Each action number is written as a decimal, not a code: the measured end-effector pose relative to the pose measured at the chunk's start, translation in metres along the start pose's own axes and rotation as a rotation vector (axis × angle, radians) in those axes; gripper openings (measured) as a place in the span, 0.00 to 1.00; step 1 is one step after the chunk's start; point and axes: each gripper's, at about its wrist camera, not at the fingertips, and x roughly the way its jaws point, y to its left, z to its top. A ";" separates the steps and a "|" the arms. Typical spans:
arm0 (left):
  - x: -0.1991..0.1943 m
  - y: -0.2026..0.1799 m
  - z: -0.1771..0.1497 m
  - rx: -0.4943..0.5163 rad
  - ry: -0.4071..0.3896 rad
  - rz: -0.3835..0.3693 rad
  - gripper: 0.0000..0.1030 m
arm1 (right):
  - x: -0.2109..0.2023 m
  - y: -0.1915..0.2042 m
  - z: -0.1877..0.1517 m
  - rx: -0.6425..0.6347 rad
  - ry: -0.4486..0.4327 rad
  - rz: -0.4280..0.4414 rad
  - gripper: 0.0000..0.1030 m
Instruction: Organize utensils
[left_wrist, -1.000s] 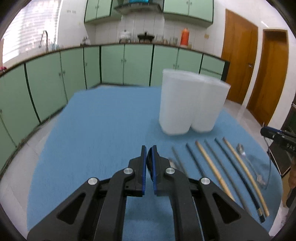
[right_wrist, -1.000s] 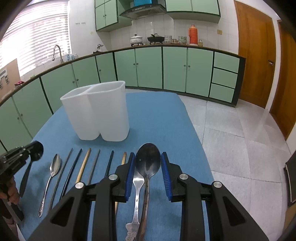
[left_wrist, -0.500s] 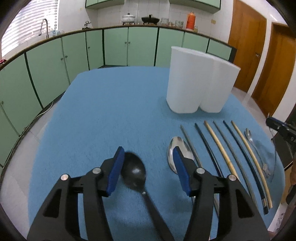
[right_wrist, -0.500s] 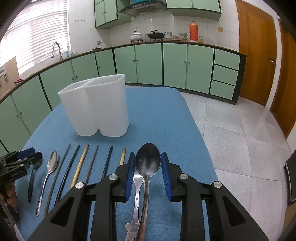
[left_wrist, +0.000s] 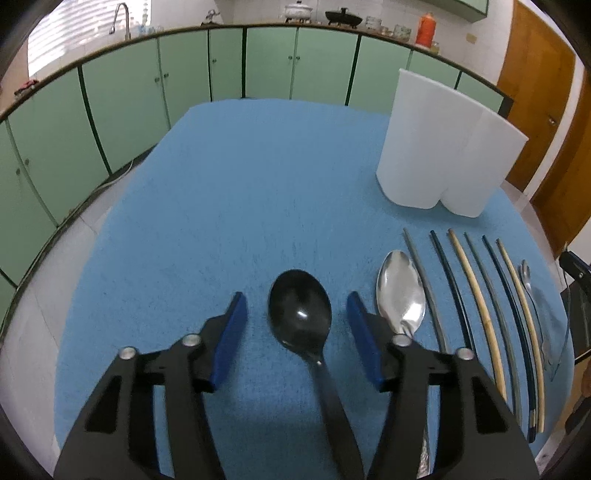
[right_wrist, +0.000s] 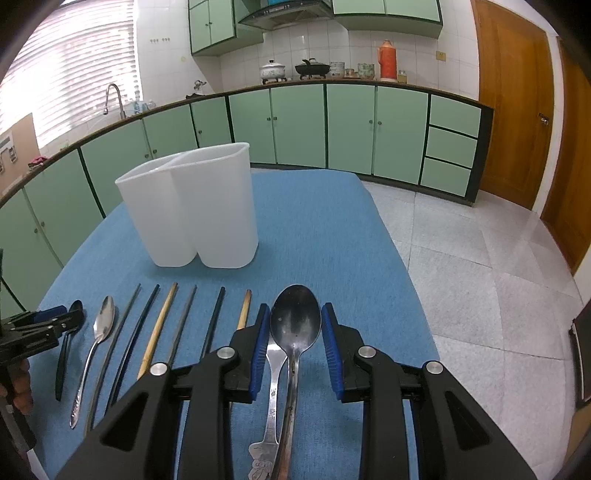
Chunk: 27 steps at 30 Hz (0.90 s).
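A black spoon (left_wrist: 300, 314) lies on the blue cloth between the open fingers of my left gripper (left_wrist: 295, 317). A silver spoon (left_wrist: 400, 291) lies to its right, then several chopsticks (left_wrist: 476, 299). The white two-compartment holder (left_wrist: 439, 147) stands at the far right. In the right wrist view my right gripper (right_wrist: 294, 338) is open around a dark metal spoon (right_wrist: 295, 317) lying on a second metal spoon's handle (right_wrist: 274, 387). The holder (right_wrist: 192, 206) stands ahead to the left. The black spoon (right_wrist: 68, 332), silver spoon (right_wrist: 101, 325) and chopsticks (right_wrist: 162, 325) lie left of it.
The blue cloth (left_wrist: 240, 184) covers the table, with green cabinets (right_wrist: 295, 125) beyond. Tiled floor (right_wrist: 480, 258) lies off the table's right edge. My left gripper (right_wrist: 40, 328) shows at the left edge of the right wrist view.
My left gripper has opened, come down and moved left; the black spoon now lies between its fingers. The right gripper has stayed around the metal spoon.
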 end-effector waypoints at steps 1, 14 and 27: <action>0.002 -0.001 0.001 -0.002 0.005 0.002 0.45 | 0.000 0.000 0.000 0.001 0.000 0.001 0.27; 0.005 -0.007 0.005 0.015 0.008 -0.026 0.32 | 0.006 -0.007 -0.003 0.019 0.012 0.004 0.27; -0.066 -0.017 0.020 0.030 -0.340 -0.119 0.32 | -0.028 -0.012 0.016 0.027 -0.082 0.050 0.27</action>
